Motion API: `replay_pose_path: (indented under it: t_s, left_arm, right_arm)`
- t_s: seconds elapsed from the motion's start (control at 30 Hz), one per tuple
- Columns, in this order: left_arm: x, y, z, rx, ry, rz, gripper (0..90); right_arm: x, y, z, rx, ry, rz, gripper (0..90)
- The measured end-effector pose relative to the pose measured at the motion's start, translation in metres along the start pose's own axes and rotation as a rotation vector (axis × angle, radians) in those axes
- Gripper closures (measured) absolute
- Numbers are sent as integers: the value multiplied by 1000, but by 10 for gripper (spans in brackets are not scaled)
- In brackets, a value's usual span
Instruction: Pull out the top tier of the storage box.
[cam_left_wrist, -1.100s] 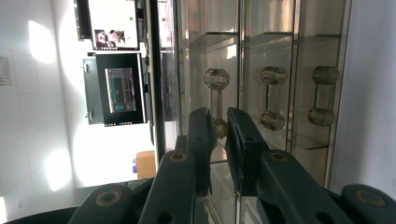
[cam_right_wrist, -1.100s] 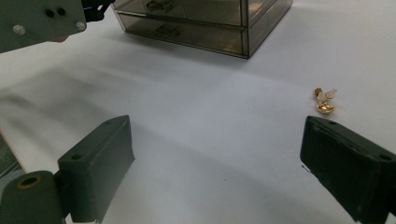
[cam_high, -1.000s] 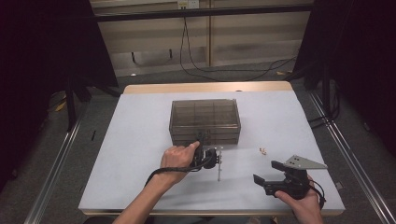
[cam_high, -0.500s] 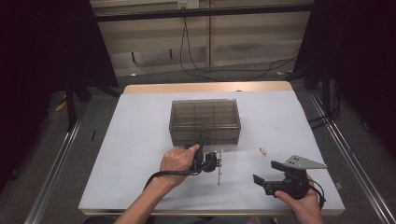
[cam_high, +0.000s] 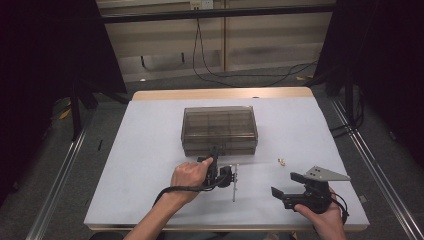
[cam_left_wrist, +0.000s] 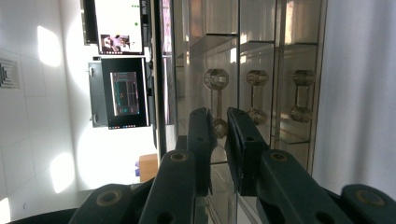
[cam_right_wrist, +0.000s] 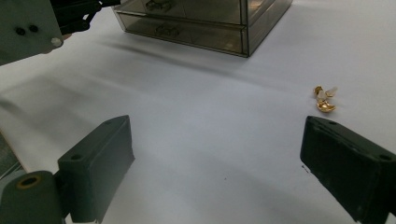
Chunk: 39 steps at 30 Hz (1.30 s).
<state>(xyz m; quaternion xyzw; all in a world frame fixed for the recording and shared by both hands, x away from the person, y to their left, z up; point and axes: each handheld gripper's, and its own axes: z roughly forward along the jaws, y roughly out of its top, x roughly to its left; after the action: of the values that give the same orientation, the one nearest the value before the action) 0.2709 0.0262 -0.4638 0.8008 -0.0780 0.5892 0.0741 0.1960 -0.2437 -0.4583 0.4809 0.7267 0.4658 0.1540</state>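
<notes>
Two tools: left tool (cam_high: 216, 159) has crept to the box (cam_high: 220, 131), pinching a drawer knob (cam_left_wrist: 217, 126). Right tool (cam_high: 295, 186) waits spread near the earrings (cam_high: 282, 161).

Overhead view — two close claw-mounted cameras

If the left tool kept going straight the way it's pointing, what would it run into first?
Most likely the front of the smoky clear drawer box. The left tool points at it with its jaws nearly together around a small drawer knob; whether they already touch it is unclear.
</notes>
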Motion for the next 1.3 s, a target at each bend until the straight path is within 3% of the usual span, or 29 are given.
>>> replay_pose_path:
  t_s: [0.5,0.73,1.03,1.2,1.3]
  left_arm:
    - [-2,0,-8,-19,12,1,808]
    - [-2,0,-11,-18,-10,-18,807]
    - [-1,0,-13,-25,-9,-9,807]
    - [3,-2,-12,-40,-38,-50,800]
    - [7,-4,-12,-44,-76,-107,795]
  right_arm:
    - [0,0,1,5,3,4,93]
    - [0,0,1,6,3,4,93]
    - [-1,0,1,6,7,9,93]
    - [0,0,1,8,6,7,92]
    - [0,0,1,9,7,7,92]
